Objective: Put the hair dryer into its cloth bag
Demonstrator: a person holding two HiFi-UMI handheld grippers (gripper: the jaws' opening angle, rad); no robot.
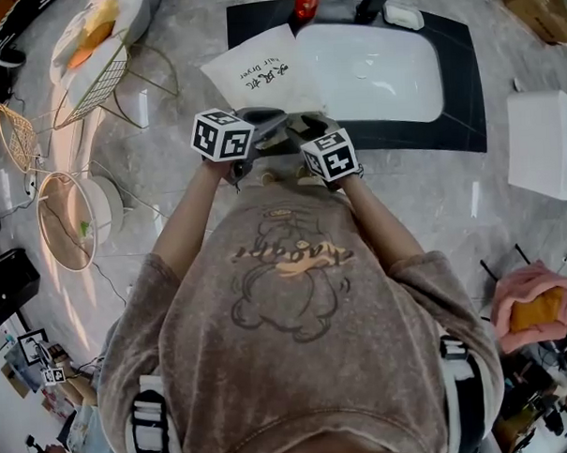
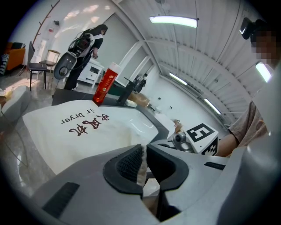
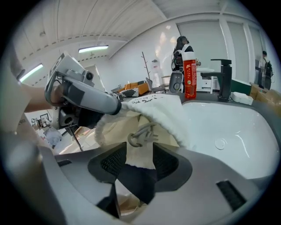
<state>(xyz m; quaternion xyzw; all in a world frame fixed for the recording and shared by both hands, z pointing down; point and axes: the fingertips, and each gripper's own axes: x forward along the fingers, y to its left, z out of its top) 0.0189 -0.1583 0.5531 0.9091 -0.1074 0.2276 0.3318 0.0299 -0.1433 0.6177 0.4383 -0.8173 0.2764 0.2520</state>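
One cloth bag (image 1: 258,74); one red bottle (image 2: 105,85); one sink (image 1: 371,72).

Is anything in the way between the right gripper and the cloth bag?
Nothing visible is. The cloth bag already hangs with its edge and drawstring knot between the open jaws of the right gripper, while the left gripper pinches the bag's rim.

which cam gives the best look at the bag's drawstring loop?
Right gripper view: the drawstring sits looped at the cloth bag hem, just beyond the right gripper, close and unobstructed. Head view shows the bag's printed face, but its near hem is covered. Left gripper view shows the print and a pinched edge, no drawstring.
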